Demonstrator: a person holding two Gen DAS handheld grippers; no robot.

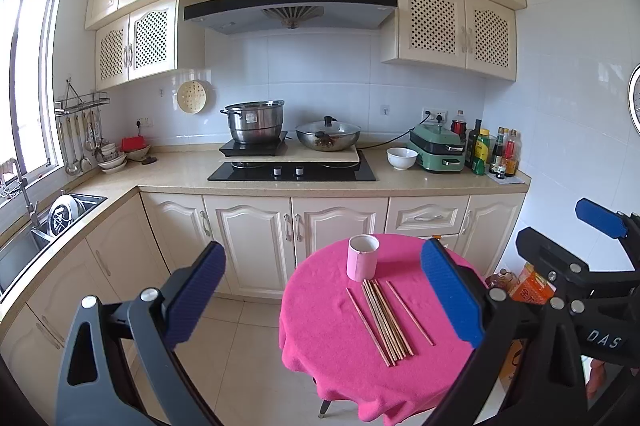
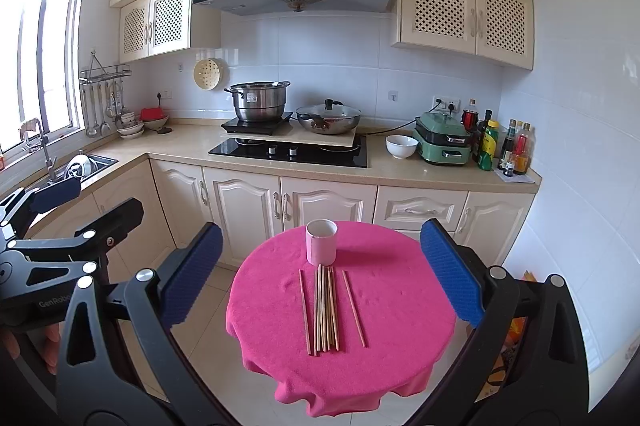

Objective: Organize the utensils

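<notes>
**Two empty grippers held above a small pink-covered table with chopsticks and a cup**

A small round table draped in a bright pink cloth (image 2: pixel 380 306) is seen in a cream-coloured kitchen. A cluster of thin wooden chopsticks (image 2: pixel 326 308) lies flat on the cloth, near its middle, with one stick set a little apart on each side. Just behind their far ends a pale pink cylindrical cup with a white inside (image 2: pixel 321 241) stands upright, toward the far edge of the table. The right half of the cloth is left bare, and tiled floor is open all around the table, between it and the lower cabinets.

The left gripper (image 1: pixel 324 300) is held wide open, with nothing between its blue-padded fingers (image 1: pixel 450 300); the table is framed in the gap, and the chopsticks (image 1: pixel 386 320) and cup (image 1: pixel 362 257) are well apart from it. The right gripper (image 2: pixel 320 274) is likewise spread wide and empty, its fingers (image 2: pixel 448 272) standing either side of the table.

Only in the left wrist view are an orange packet and a bottle (image 1: pixel 528 282) shown on the floor at the table's right. In the right wrist view the chopsticks are seen nearly end-on, and the near table edge is shown with folds of cloth hanging down.
</notes>
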